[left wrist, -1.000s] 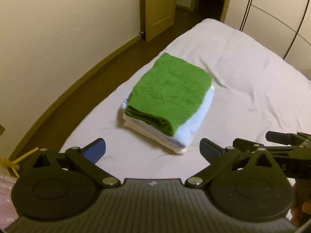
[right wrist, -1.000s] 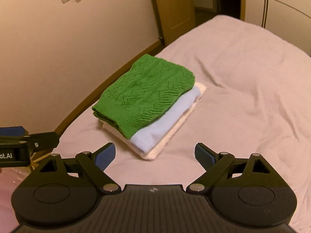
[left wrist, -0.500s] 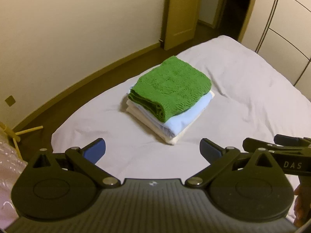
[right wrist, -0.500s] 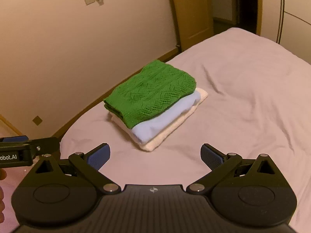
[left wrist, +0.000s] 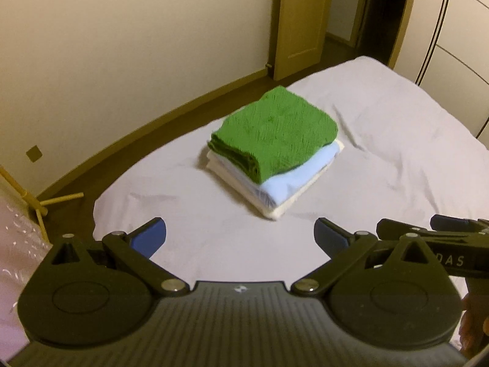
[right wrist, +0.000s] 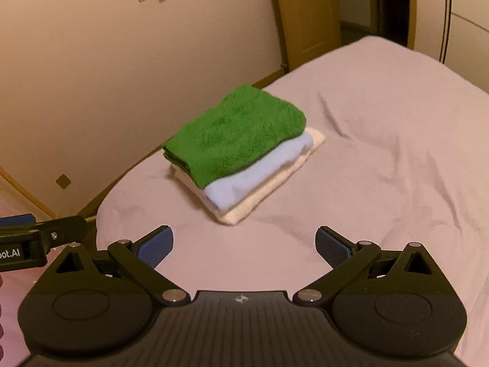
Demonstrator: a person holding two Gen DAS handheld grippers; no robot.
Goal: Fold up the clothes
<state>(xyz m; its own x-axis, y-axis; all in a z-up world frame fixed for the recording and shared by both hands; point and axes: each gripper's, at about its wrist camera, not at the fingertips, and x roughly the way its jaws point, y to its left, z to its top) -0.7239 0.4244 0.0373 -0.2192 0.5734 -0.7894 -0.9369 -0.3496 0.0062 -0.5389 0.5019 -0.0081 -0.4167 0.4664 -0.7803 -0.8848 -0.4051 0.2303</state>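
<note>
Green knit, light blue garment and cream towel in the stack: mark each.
Green knit [left wrist: 275, 128], left wrist view, top face.
Light blue garment [right wrist: 244, 183], right wrist view, near folded corner.
Cream towel [right wrist: 262, 200], right wrist view, exposed bottom edge.

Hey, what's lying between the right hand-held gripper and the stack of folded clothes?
Nothing but bare bedsheet. In the right wrist view, the right hand-held gripper is open, and only sheet separates it from the stack of folded clothes.

The green garment [left wrist: 275, 131] is a coarse, nubbly knit; the pale blue piece [left wrist: 293, 177] under it is smooth cloth, the cream one [right wrist: 262, 198] fuzzier. The bed sheet [left wrist: 382, 159] is matt, creased cotton. The left gripper [left wrist: 240, 238] is matt black plastic with shiny metal rivets.
</note>
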